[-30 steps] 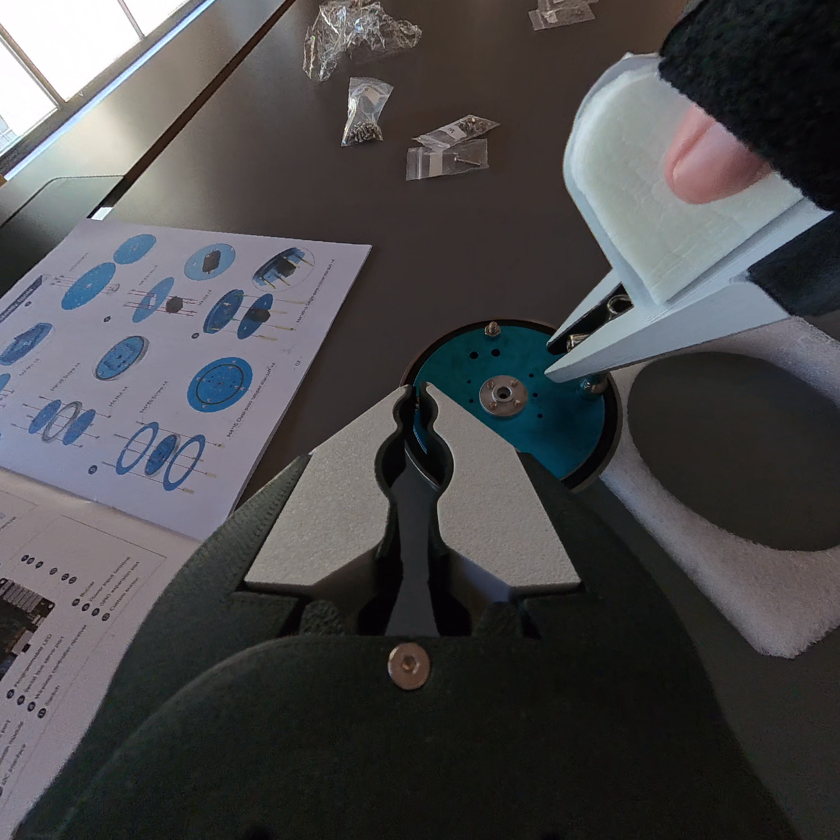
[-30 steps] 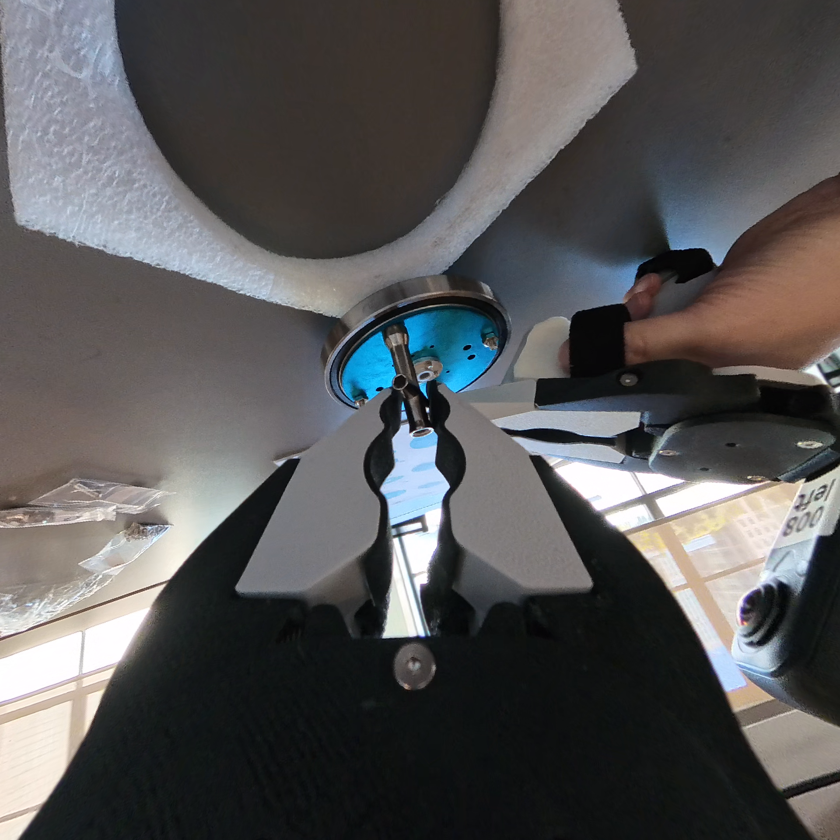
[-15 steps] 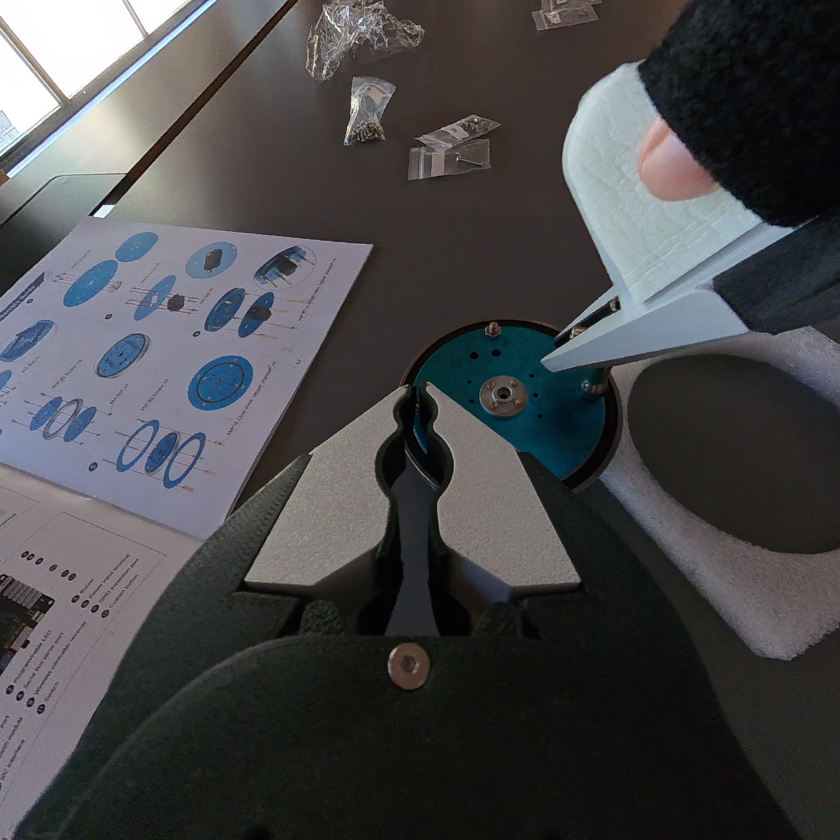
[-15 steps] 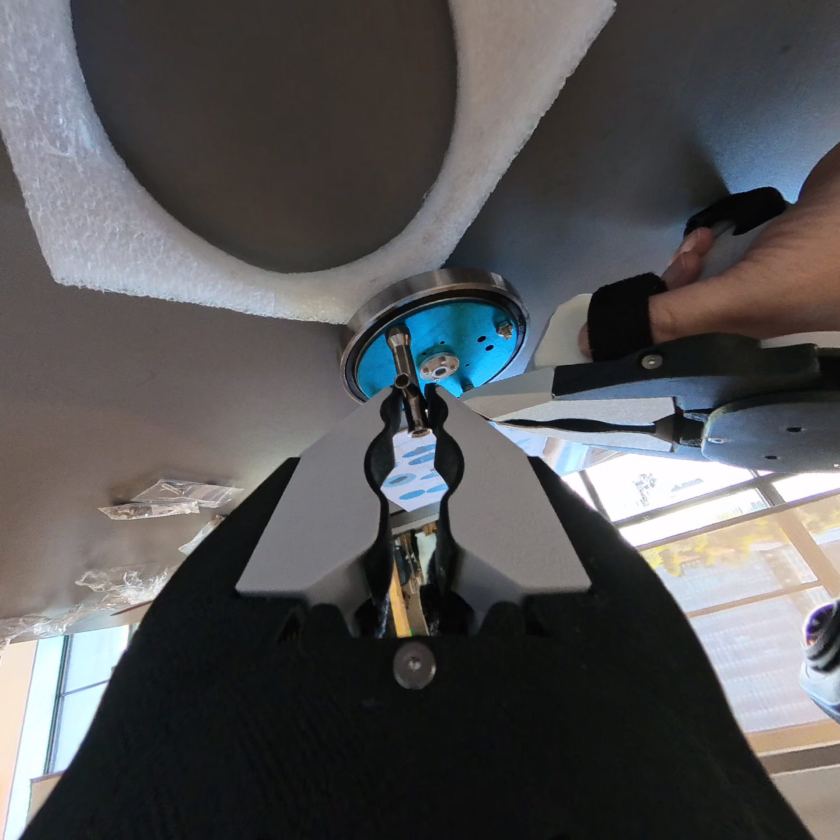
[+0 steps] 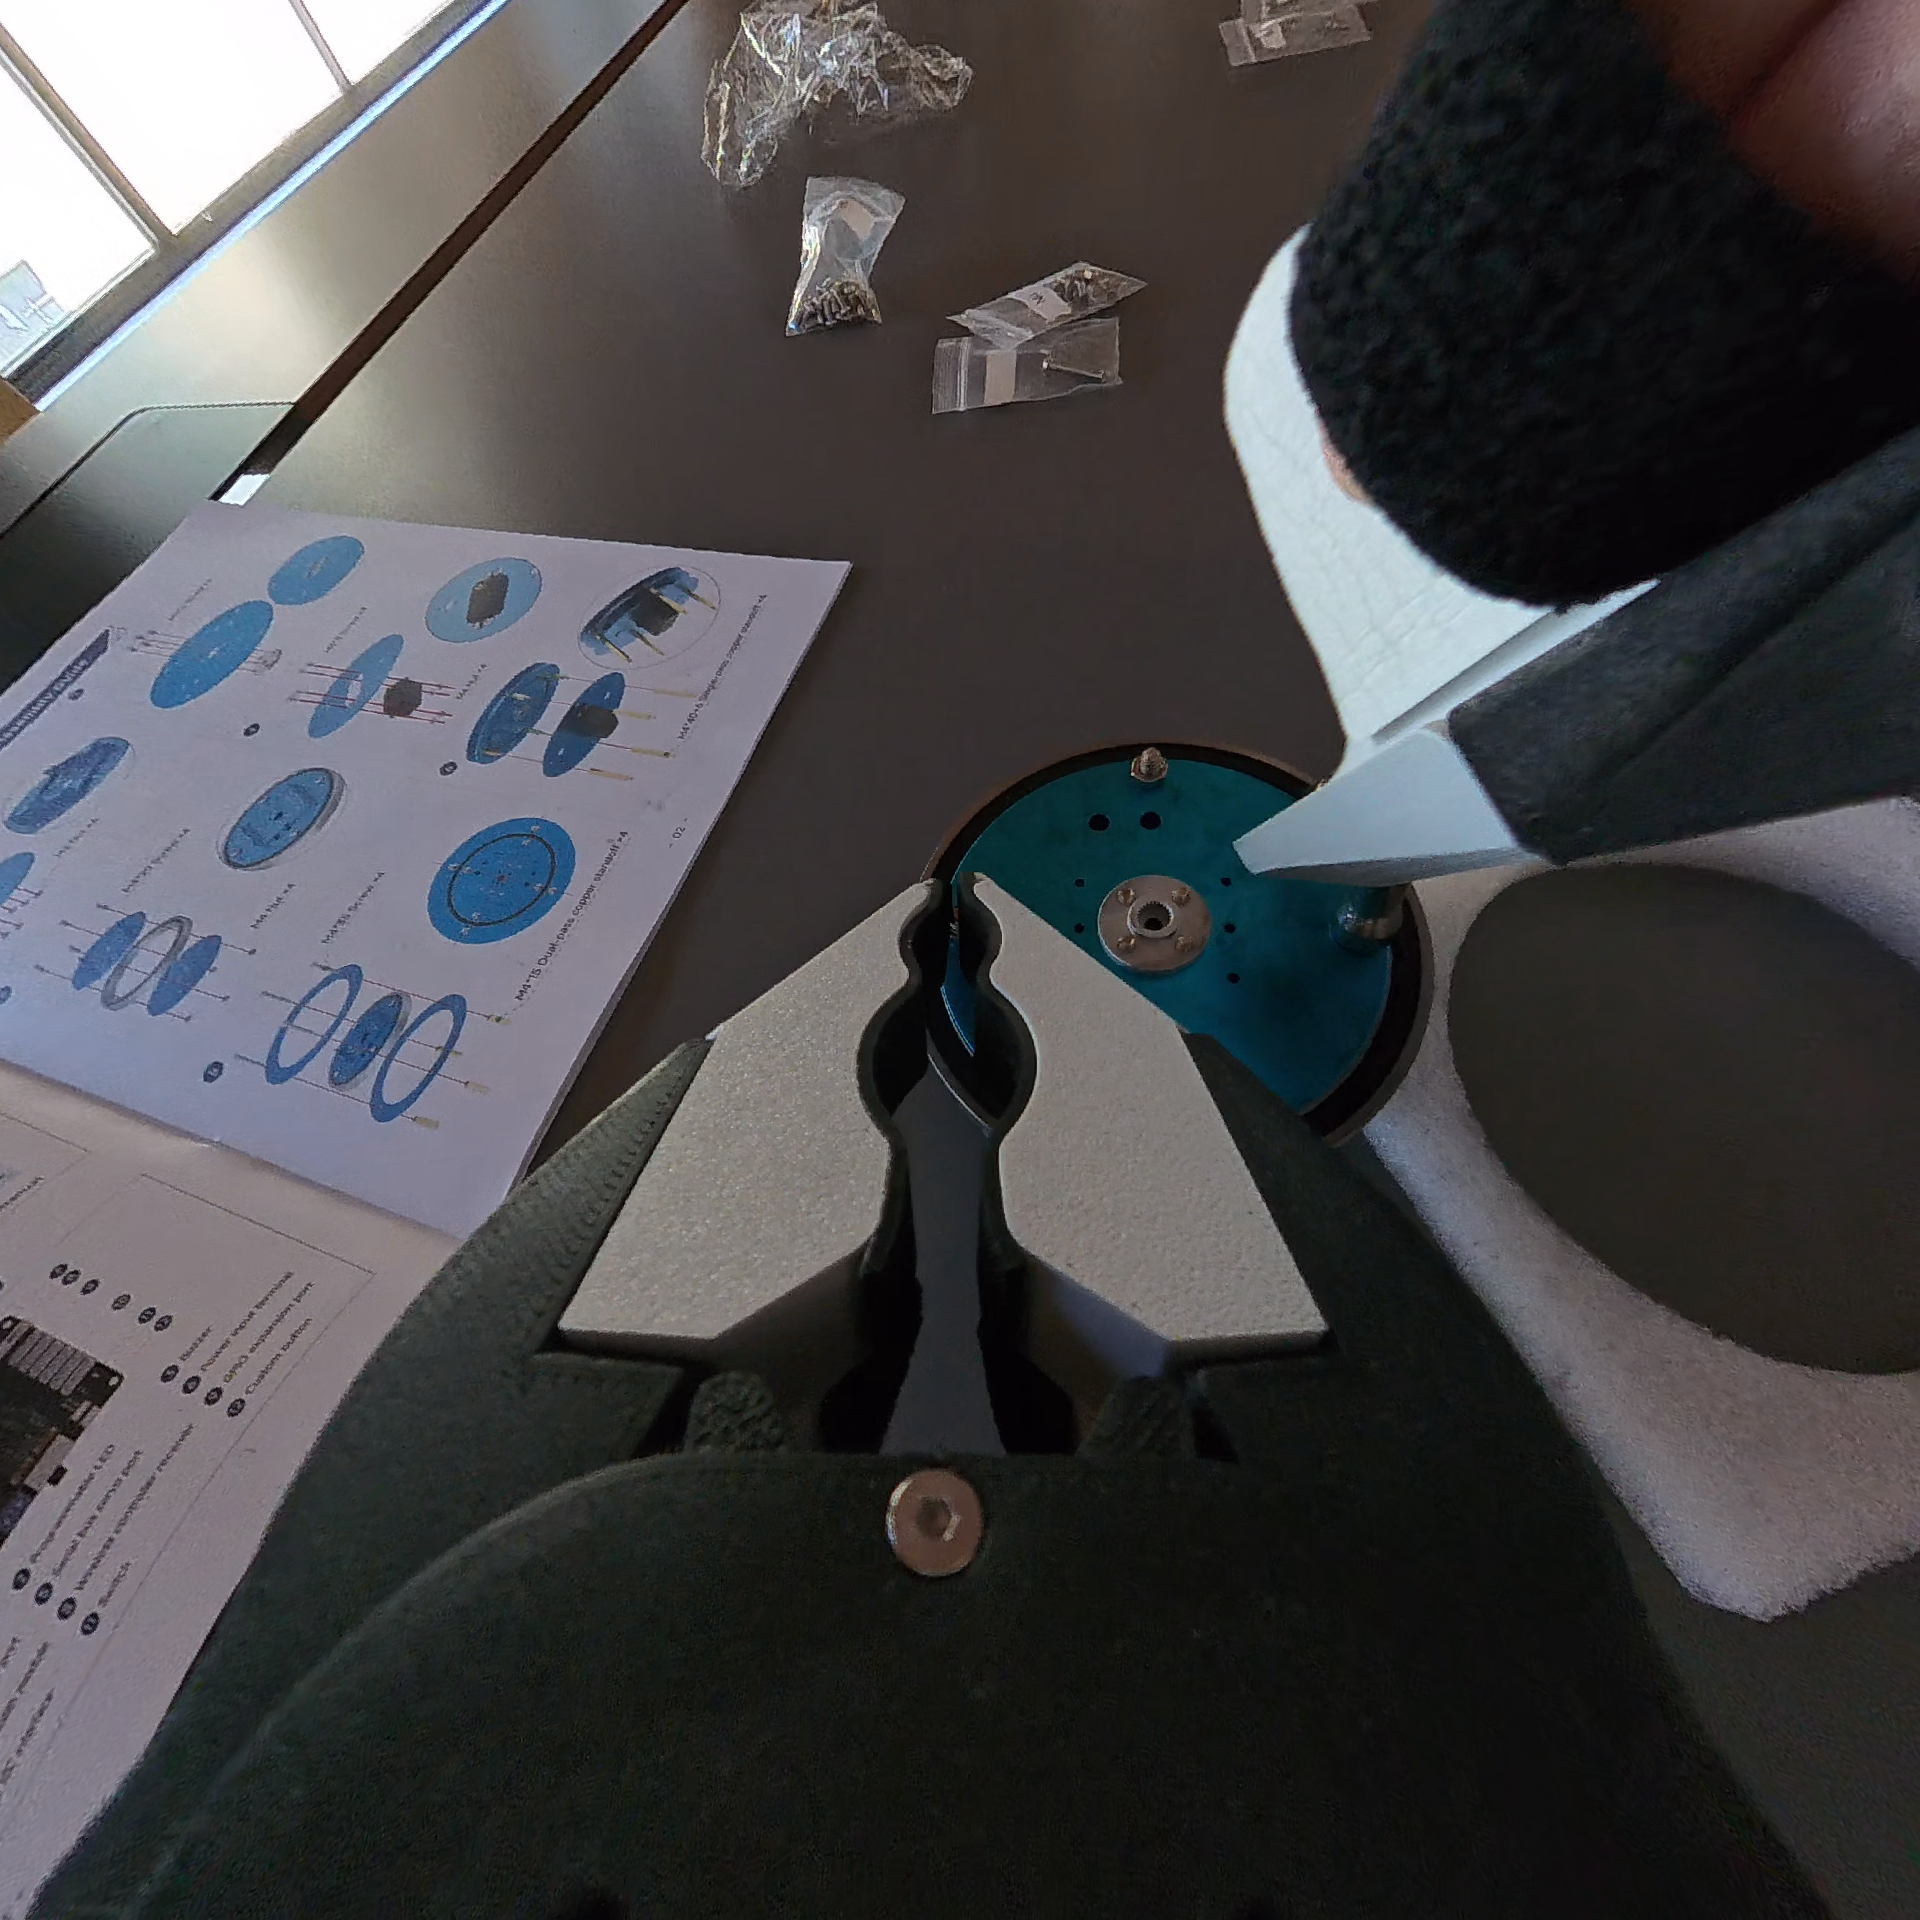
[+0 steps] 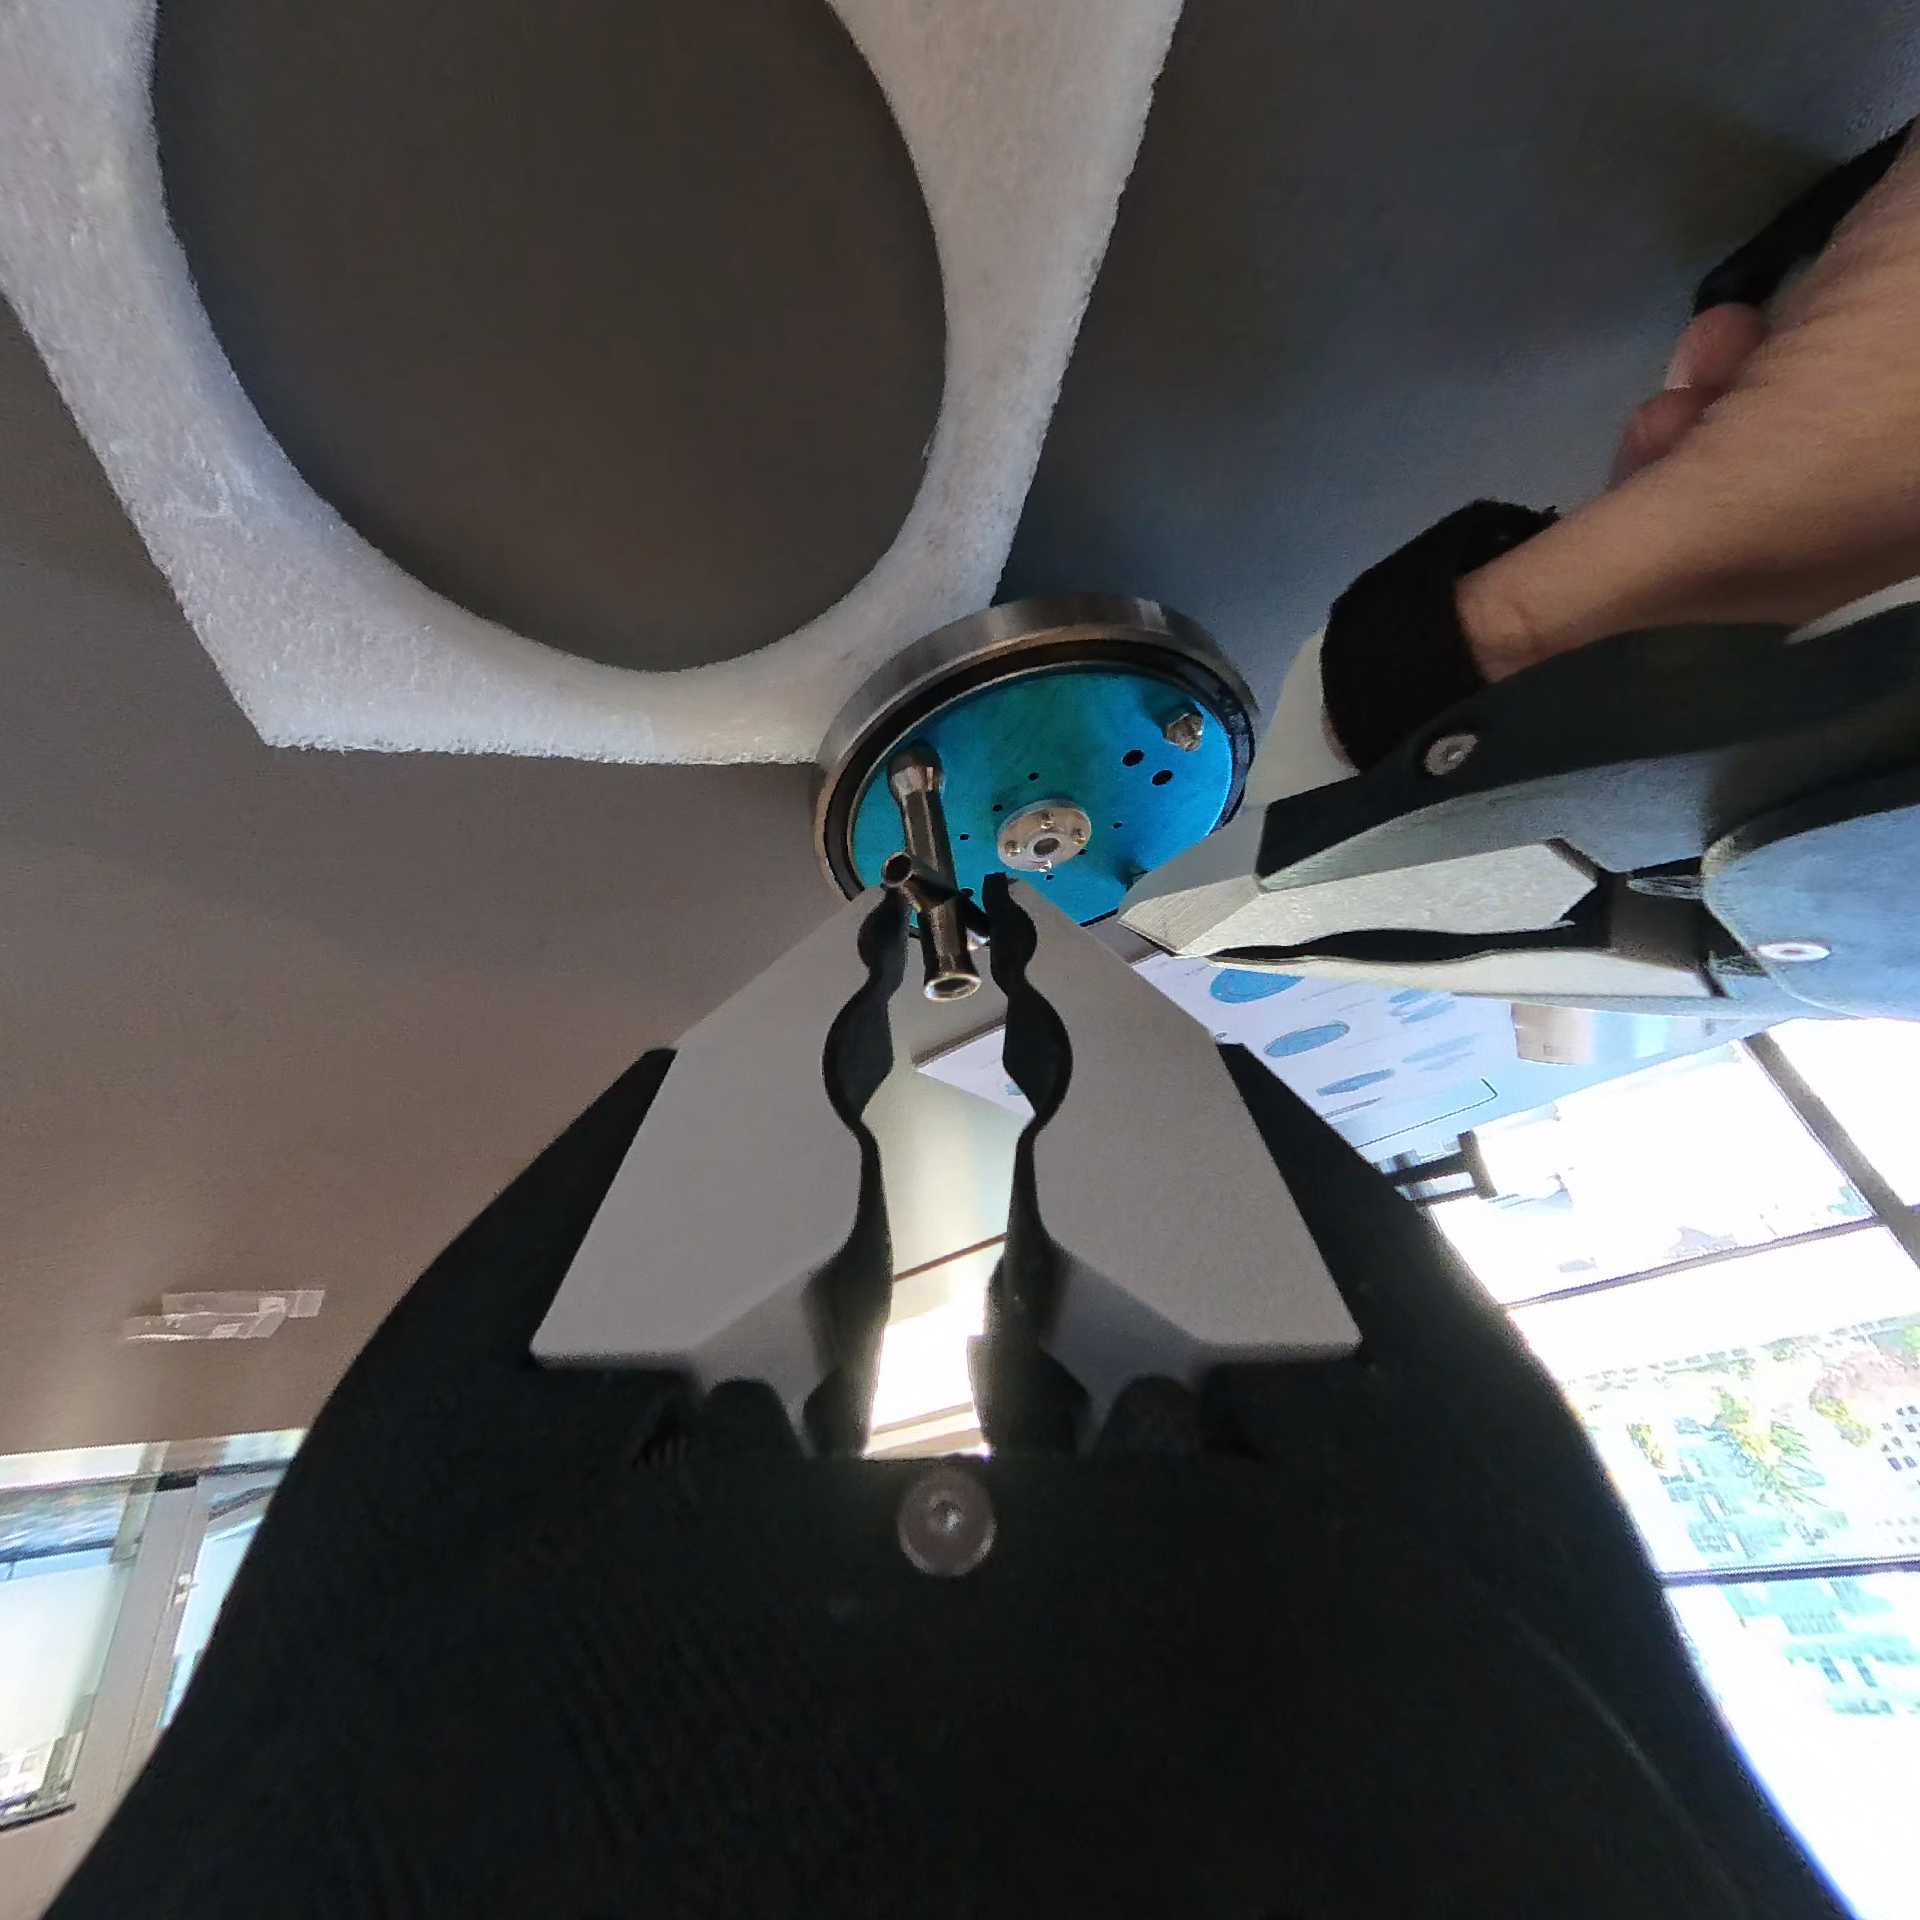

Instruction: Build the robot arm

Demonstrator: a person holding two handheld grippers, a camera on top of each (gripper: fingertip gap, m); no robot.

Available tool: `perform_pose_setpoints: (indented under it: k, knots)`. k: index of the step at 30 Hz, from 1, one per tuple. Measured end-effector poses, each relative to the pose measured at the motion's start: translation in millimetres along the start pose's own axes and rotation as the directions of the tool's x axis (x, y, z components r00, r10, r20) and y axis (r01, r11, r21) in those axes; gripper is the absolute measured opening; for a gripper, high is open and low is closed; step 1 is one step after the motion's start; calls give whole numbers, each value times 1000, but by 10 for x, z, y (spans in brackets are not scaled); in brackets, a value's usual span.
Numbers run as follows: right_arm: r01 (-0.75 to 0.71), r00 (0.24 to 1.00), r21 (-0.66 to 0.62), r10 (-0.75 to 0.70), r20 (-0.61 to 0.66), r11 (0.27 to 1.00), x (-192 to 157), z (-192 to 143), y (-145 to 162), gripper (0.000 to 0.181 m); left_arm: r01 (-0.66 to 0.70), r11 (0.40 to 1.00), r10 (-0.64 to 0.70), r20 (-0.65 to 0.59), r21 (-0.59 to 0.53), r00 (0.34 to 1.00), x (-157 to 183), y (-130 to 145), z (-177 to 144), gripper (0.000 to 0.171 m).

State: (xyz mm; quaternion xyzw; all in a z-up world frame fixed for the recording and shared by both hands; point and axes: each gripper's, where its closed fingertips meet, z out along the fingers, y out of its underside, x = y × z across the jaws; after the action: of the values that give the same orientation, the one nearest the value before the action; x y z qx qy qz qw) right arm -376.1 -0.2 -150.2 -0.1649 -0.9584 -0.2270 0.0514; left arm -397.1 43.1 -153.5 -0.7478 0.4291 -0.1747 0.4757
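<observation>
A blue round plate [image 5: 1278,997] sits in a metal ring [image 6: 1039,623] on the dark table, with a silver hub [image 5: 1151,920] at its centre. My left gripper [image 5: 954,896] is shut on the plate's near-left rim; it also shows in the right wrist view [image 6: 1138,916]. My right gripper [image 6: 941,902] comes down from above with its jaws narrowly closed around an upright metal standoff [image 6: 943,951] fixed at the plate's edge. In the left wrist view the right gripper [image 5: 1252,857] hides the standoff's top; only its base [image 5: 1369,920] shows. A small screw head [image 5: 1148,764] sits at the far rim.
A white foam block [image 5: 1558,1403] with a round cut-out touches the ring on the right. Two printed instruction sheets [image 5: 416,831] lie on the left. Several small plastic bags of hardware [image 5: 842,260] lie at the back. The table edge and windows are far left.
The right gripper has turned around the standoff and leaned further over the plate, and its jaw gap looks slightly wider. The left gripper and the plate have stayed in place.
</observation>
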Motion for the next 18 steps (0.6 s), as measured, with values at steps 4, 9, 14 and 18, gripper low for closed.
perform_pose_setpoints:
  k: [4,9,14,18]
  knots:
    - [-11,1000,-23,11,26,1000,8,-5,-2,14,-19,1000,19,21,-1,1000,1,0,0,0]
    - [-73,994,-38,76,83,997,14,-20,-30,15,-32,999,32,55,-5,998,-1,-3,3,0]
    - [-135,982,-47,140,123,990,1,-31,-33,16,-42,999,42,76,-6,996,-3,-4,-1,0]
    - [-209,960,-55,216,178,976,-18,-41,-34,17,-43,999,44,90,-8,995,-6,-2,-3,0]
